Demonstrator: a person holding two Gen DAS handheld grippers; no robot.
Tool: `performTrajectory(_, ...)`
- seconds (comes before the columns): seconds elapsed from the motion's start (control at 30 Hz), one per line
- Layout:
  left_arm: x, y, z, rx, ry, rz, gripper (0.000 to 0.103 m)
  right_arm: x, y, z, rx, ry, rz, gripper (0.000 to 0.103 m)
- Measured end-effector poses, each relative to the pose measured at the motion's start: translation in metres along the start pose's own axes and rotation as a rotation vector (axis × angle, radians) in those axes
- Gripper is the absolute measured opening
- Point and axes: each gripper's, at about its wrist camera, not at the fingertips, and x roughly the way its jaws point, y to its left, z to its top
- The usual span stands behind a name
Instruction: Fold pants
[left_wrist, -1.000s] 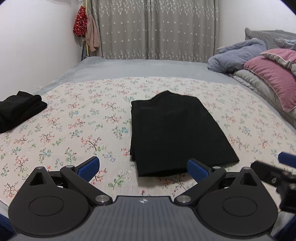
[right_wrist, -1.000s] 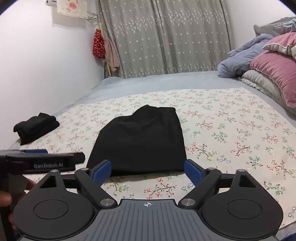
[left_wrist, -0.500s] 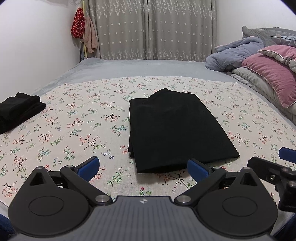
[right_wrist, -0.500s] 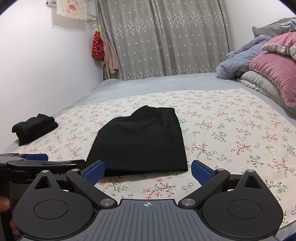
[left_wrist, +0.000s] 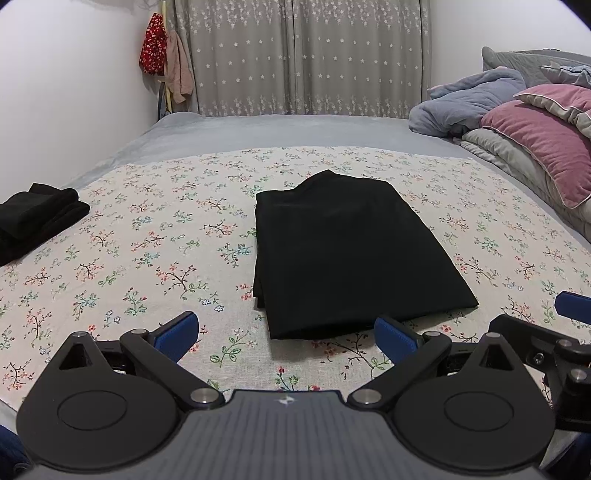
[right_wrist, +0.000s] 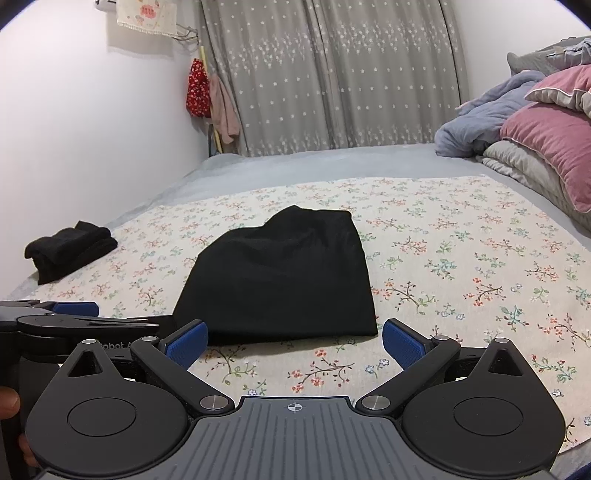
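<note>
Two dark piles lie on the floral sheet (left_wrist: 155, 236): the folded pants (left_wrist: 343, 254) at centre, and smaller black clothes (left_wrist: 33, 218), possibly folded too, far left near the bed's edge. Pillows (left_wrist: 543, 147) crowd the right side. Both left gripper (left_wrist: 286, 334) and right gripper (right_wrist: 293, 338) hover before the pants' near hem, jaws spread apart, holding nothing.

Bare floral bedspread (left_wrist: 155, 258) is seen on both sides of the folded black pants (left_wrist: 343, 254), and between them and both opened tongs. To the left, a second dark folded pile (left_wrist: 33, 218) is laid near the bed edge. To the right, passage is blocked by stacked pillows (left_wrist: 539, 155) and bedding.
</note>
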Motion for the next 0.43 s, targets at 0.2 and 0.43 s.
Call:
performTrajectory(0.2, 0.0008, -0.0008, -0.0006, 0.002, 0.003, -0.002, 0.103, 0.0015, 0.0005, 0.0001, -0.003, 0.003, 0.003, 0.102)
performTrajectory(0.43, -0.0039, -0.0013, -0.0004, 0.013, -0.022, -0.003, 0.103, 0.0034, 0.003, -0.0024, -0.005, 0.002, 0.008, 0.102)
